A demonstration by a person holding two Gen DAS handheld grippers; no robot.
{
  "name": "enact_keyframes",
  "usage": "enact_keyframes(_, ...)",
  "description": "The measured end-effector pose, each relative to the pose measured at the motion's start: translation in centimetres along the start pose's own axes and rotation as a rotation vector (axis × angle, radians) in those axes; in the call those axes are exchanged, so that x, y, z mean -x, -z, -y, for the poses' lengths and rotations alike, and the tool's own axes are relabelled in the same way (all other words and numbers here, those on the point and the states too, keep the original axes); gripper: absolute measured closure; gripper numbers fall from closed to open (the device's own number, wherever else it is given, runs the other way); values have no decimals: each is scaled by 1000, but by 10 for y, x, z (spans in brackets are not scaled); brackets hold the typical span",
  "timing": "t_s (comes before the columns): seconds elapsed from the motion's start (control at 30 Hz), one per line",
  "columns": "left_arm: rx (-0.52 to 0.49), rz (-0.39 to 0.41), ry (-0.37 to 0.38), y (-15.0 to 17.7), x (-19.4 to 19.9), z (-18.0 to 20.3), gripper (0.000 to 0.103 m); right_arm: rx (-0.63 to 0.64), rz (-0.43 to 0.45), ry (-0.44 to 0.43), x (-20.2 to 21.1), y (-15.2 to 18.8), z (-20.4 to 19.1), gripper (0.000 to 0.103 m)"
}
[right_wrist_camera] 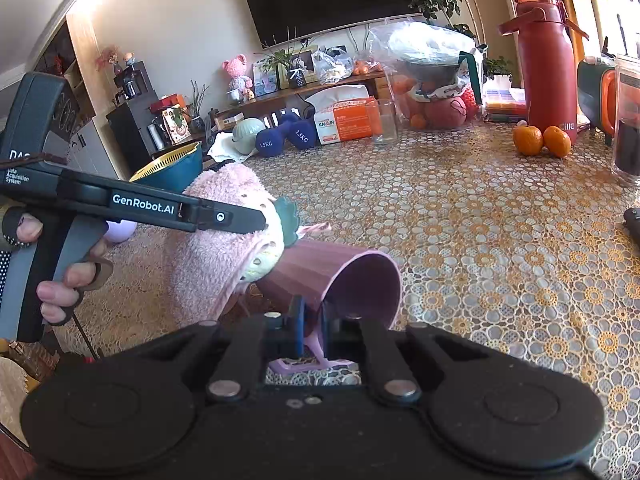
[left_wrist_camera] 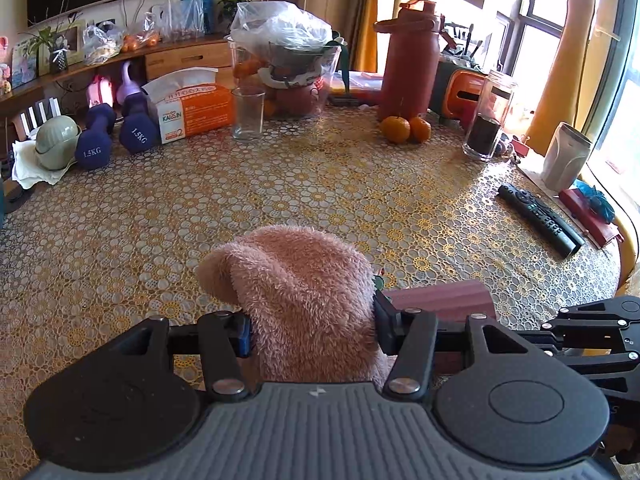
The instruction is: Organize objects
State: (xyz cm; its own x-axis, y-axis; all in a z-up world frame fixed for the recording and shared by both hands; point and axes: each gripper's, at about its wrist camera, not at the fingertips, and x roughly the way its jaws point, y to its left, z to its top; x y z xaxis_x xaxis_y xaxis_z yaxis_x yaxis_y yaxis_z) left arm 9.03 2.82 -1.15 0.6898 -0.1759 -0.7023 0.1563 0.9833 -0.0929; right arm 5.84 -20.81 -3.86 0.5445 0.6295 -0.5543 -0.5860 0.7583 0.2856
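Left gripper clamps the fluffy pink towel between its closed-in fingers, while just to its right the right gripper pinches the rim of a tilted pink cup above the tabletop.

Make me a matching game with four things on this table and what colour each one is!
Things:
1. dumbbells
2. tall water bottle
3. remote control
4. fluffy towel

Colours:
A. black
B. pink
C. dark blue
D. red

Pairs: 1-C, 2-D, 3-A, 4-B

The left gripper is squeezing the fluffy towel. The right gripper is pinching the rim of the pink cup, which is tipped on its side.
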Motion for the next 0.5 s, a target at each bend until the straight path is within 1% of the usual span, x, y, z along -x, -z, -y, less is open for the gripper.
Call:
enact_keyframes(0.1,10,-8,-33,-3,1,-5,50,-1,0,2,0,0,1,96)
enact_keyframes(0.2,6,15,-26,-9,9,-1,50,1,0,4,0,-1,1,96)
enact_keyframes(0.23,4,25,-13,-11,12,1,50,1,0,4,0,-1,1,96)
enact_keyframes(0.33,-8,57,63,-20,24,16,50,1,-1,3,-1,0,0,96)
enact_keyframes(0.43,-37,70,123,-26,28,35,50,0,-1,3,-1,-1,1,96)
enact_keyframes(0.5,-58,69,148,-27,27,46,50,1,-1,3,-2,-1,1,96)
